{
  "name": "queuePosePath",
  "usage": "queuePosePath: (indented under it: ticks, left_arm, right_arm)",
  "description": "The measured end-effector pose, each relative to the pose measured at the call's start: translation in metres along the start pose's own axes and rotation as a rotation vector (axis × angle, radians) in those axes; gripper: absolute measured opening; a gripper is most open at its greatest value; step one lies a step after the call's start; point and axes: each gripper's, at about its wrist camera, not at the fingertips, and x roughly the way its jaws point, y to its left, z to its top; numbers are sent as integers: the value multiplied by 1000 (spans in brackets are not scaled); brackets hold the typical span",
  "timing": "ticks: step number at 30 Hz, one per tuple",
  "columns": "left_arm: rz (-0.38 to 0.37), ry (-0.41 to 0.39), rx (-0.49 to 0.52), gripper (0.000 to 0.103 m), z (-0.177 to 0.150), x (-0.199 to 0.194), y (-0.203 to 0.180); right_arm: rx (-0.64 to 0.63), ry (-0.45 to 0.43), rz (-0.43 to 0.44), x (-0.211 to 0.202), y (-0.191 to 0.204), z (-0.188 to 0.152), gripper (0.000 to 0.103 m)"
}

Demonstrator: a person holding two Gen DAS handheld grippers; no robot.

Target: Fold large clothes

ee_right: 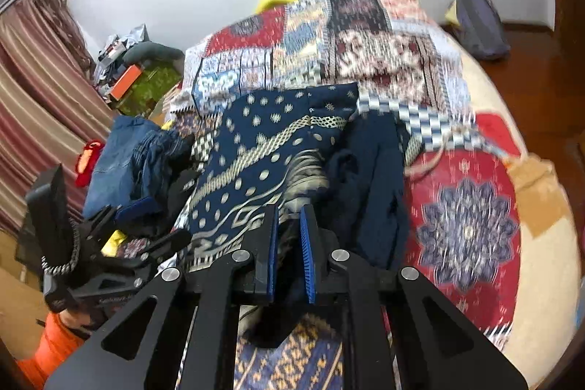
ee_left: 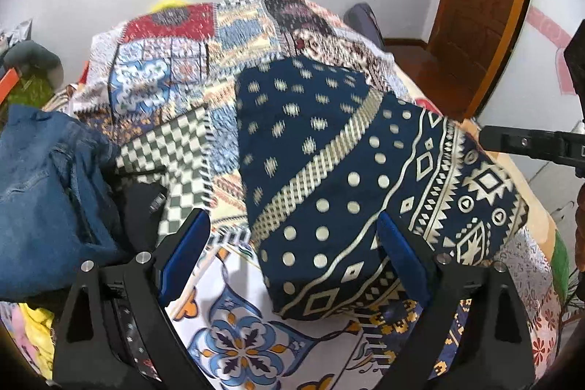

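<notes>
Nearest in the right wrist view, the right claw (ee_right: 289,247) is seen drawn together, its blue pads nipped on a dark edge of the cloth (ee_right: 256,148). From that pinch the navy patterned fabric runs away up the bed (ee_right: 471,207), its long axis leading straight ahead of the claw and leaning left.

In the left wrist view, the left claw (ee_left: 292,258) is held wide apart, nothing gripped. The cloth (ee_left: 351,177) is framed between its pads, the near corner just ahead and a touch right, the folded length stretching away across the quilt.

Jeans (ee_left: 40,185) are heaped to the left. The free near corner is judged closer to the left claw.
</notes>
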Motion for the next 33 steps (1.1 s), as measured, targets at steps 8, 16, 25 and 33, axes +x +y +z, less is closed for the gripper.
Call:
queuePosePath:
  ticks: [8, 16, 25, 33]
  left_arm:
    - [-59, 97, -85, 94, -22, 37, 4]
    - [-52, 89, -50, 94, -23, 38, -3]
    - [-76, 87, -67, 96, -29, 39, -4]
    - [-85, -8, -127, 95, 0, 4, 13]
  right_arm:
    - [166, 82, 16, 17, -31, -12, 58]
    - [209, 75, 105, 27, -34, -5, 65]
    - [229, 144, 100, 78, -37, -2, 55]
    - [47, -25, 107, 33, 11, 16, 16]
